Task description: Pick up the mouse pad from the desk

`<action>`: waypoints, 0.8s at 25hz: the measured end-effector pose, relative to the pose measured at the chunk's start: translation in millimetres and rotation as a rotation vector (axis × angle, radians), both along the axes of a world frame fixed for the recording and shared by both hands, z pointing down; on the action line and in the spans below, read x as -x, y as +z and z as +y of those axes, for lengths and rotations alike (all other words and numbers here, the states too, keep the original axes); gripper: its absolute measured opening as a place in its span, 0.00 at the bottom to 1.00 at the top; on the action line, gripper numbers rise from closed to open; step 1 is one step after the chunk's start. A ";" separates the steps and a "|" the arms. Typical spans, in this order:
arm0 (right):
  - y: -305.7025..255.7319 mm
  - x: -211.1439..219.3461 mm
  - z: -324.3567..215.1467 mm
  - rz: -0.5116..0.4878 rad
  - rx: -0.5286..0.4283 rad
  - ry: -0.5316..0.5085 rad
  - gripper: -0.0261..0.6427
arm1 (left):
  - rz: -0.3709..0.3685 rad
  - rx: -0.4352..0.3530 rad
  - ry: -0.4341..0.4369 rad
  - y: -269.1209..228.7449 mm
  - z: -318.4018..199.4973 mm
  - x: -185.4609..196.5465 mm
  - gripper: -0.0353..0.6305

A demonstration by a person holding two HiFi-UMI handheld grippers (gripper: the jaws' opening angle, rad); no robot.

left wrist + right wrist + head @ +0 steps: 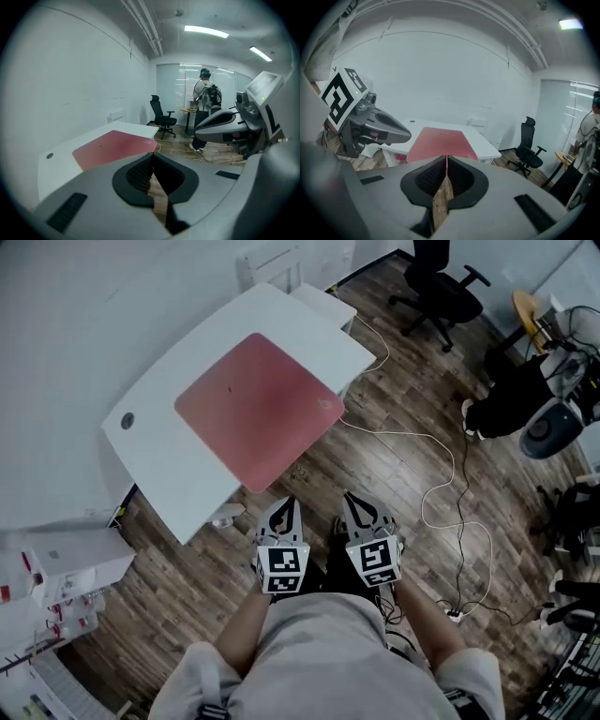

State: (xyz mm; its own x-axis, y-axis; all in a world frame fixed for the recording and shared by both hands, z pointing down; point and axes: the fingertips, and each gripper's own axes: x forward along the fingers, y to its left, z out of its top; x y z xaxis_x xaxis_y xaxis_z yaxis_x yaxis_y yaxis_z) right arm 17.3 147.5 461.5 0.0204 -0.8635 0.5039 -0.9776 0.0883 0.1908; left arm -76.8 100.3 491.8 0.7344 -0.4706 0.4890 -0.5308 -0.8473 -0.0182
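A large red mouse pad lies flat on the white desk, its near corner reaching the desk's front edge. My left gripper and right gripper hang side by side over the wooden floor, short of the desk, both shut with nothing between their jaws. From the left gripper view the mouse pad lies ahead to the left of the left gripper. In the right gripper view the mouse pad sits straight ahead beyond the right gripper, and the left gripper's body shows at the left.
A black office chair stands beyond the desk. A white cable snakes across the floor to my right. White boxes sit at the lower left. A person with a backpack stands far off. Dark equipment crowds the right side.
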 end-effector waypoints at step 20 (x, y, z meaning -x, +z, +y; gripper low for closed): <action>128.7 -110.8 -127.7 0.278 0.158 -0.553 0.10 | -0.425 -0.038 -0.390 122.9 -67.1 -48.8 0.07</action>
